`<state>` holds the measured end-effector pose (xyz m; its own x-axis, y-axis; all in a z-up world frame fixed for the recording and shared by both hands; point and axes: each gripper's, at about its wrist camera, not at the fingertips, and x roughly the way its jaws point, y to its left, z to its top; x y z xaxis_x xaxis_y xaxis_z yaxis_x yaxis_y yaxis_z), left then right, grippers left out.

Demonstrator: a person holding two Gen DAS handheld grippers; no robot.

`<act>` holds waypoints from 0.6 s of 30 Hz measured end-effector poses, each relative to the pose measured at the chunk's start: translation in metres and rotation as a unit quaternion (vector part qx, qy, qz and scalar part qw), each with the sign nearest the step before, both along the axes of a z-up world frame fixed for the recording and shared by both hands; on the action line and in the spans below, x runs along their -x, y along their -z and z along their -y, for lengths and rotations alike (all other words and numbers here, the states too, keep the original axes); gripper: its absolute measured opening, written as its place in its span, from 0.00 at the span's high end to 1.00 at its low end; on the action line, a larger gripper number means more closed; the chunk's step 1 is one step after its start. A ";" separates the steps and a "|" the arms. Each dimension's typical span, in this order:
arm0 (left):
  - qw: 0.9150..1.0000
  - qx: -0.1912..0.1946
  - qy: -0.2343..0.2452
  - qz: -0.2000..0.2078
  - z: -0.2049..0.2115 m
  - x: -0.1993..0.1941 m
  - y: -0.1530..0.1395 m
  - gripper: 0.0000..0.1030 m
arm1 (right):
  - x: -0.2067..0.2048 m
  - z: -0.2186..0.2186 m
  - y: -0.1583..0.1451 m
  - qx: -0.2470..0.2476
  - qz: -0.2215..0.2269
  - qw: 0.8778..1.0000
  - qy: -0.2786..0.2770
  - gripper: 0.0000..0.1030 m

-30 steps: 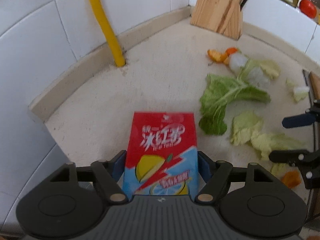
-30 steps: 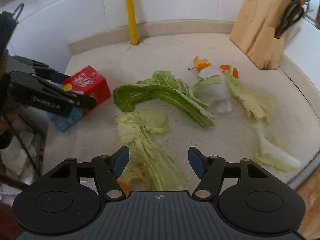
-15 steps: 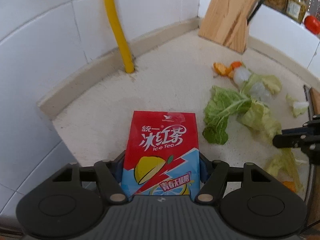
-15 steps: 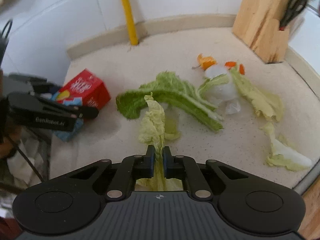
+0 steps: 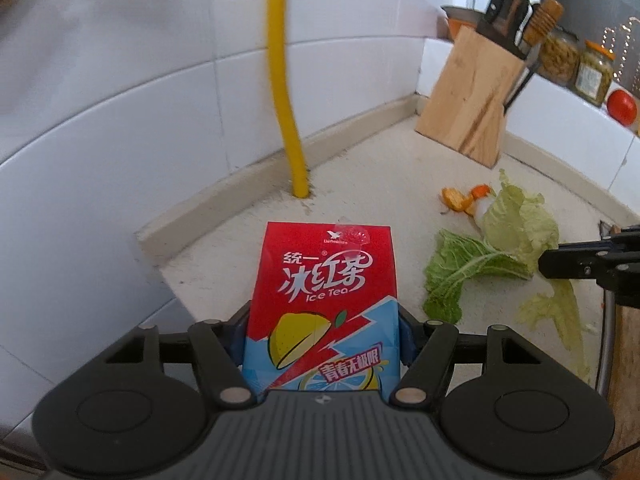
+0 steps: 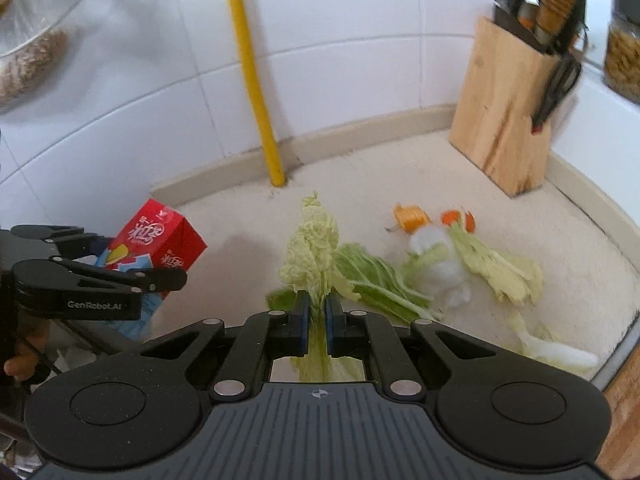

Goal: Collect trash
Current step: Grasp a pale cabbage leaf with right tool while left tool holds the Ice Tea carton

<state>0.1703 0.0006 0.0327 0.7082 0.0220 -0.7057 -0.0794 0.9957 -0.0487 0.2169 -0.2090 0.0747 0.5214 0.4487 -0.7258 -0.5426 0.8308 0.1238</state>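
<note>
My left gripper [image 5: 322,330] is shut on a red and blue ice tea carton [image 5: 325,304] and holds it lifted above the counter's left edge; the carton [image 6: 158,246] and left gripper [image 6: 100,284] also show in the right wrist view. My right gripper [image 6: 317,312] is shut on a pale cabbage leaf [image 6: 312,248] that stands up between its jaws, raised off the counter. A dark green leaf [image 6: 376,276], white wadded scraps [image 6: 440,264], orange peel [image 6: 410,216] and more pale leaves [image 6: 500,272] lie on the counter.
A yellow pipe [image 6: 256,92] rises at the tiled back wall. A wooden knife block [image 6: 508,108] stands at the back right. Jars [image 5: 576,64] and a tomato [image 5: 622,107] sit on a ledge. The beige counter [image 6: 360,176] ends at a front right edge [image 6: 616,360].
My right gripper closed on the pale cabbage leaf and lifted it. My left gripper raised the carton higher; both views now tilt up toward the wall.
</note>
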 end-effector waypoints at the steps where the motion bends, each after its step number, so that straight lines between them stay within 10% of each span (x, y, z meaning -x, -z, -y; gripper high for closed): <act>1: 1.000 0.001 -0.003 0.003 -0.003 0.003 -0.002 0.41 | 0.002 -0.005 -0.002 -0.001 0.003 1.000 -0.004 0.89; 18: 0.999 0.011 -0.032 0.038 -0.035 0.040 -0.020 0.41 | 0.023 -0.058 -0.018 -0.005 0.030 0.999 -0.026 0.89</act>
<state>0.1302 0.0354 0.0528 0.7572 0.0537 -0.6509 -0.1373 0.9874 -0.0783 0.1936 -0.1508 0.0930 0.5391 0.4845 -0.6890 -0.5924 0.7996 0.0987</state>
